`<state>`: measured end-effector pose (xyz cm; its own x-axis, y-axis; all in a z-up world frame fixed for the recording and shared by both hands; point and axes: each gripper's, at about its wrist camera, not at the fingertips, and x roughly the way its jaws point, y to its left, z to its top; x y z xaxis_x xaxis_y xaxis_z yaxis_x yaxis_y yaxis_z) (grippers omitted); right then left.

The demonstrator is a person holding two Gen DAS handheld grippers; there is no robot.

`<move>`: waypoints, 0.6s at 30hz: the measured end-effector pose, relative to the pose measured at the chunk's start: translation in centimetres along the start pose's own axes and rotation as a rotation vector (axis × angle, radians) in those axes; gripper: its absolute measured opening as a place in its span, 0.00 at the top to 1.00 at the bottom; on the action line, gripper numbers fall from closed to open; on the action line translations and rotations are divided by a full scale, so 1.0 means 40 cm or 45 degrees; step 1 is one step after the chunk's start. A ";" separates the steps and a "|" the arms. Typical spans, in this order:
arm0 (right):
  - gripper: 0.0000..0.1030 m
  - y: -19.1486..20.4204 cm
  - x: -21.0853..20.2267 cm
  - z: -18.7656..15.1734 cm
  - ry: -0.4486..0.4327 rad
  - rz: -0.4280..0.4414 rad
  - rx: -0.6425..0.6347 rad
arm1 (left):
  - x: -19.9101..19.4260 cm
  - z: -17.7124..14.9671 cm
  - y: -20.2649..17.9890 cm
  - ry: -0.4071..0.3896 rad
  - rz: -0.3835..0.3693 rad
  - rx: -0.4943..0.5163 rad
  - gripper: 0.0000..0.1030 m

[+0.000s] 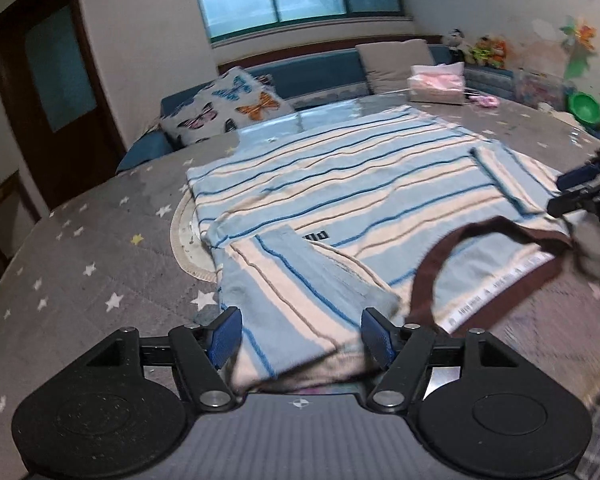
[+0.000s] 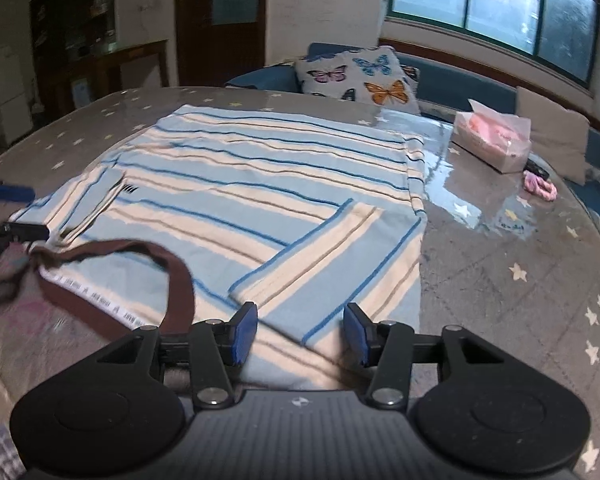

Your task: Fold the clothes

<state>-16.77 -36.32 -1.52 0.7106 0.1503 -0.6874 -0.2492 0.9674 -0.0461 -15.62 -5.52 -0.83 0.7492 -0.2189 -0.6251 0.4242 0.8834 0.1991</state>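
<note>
Both sleeves lie folded in over the striped shirt (image 1: 340,184) on the table (image 1: 80,264), so you're between folds. Left gripper (image 1: 300,336) and right gripper (image 2: 300,334) gape empty, shoulder cloth loose between the pads, shirt running toward twelve o'clock. Next, I'd say, pinch those shoulders.

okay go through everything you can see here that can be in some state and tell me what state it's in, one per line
striped T-shirt: spread flat on the table, both sleeves folded in
brown collar: at the near edge, between the grippers
left gripper: open, shirt edge between its pads
right gripper: open, shirt edge between its pads
tissue box: open, pink tissue sticking out
</note>
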 end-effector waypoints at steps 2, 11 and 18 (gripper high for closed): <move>0.50 0.001 -0.015 -0.005 0.004 0.011 -0.036 | -0.024 -0.010 -0.005 -0.007 -0.036 0.049 0.31; 0.48 0.040 -0.034 -0.031 0.054 0.070 -0.309 | -0.018 -0.041 -0.063 -0.015 -0.089 0.299 0.31; 0.48 0.050 -0.026 -0.032 0.040 0.084 -0.391 | 0.013 -0.035 -0.073 -0.040 -0.120 0.352 0.45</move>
<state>-18.85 -34.82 -1.83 0.6666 0.1996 -0.7182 -0.4844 0.8483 -0.2138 -17.21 -7.64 -2.78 0.7135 -0.3116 -0.6276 0.6121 0.7130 0.3419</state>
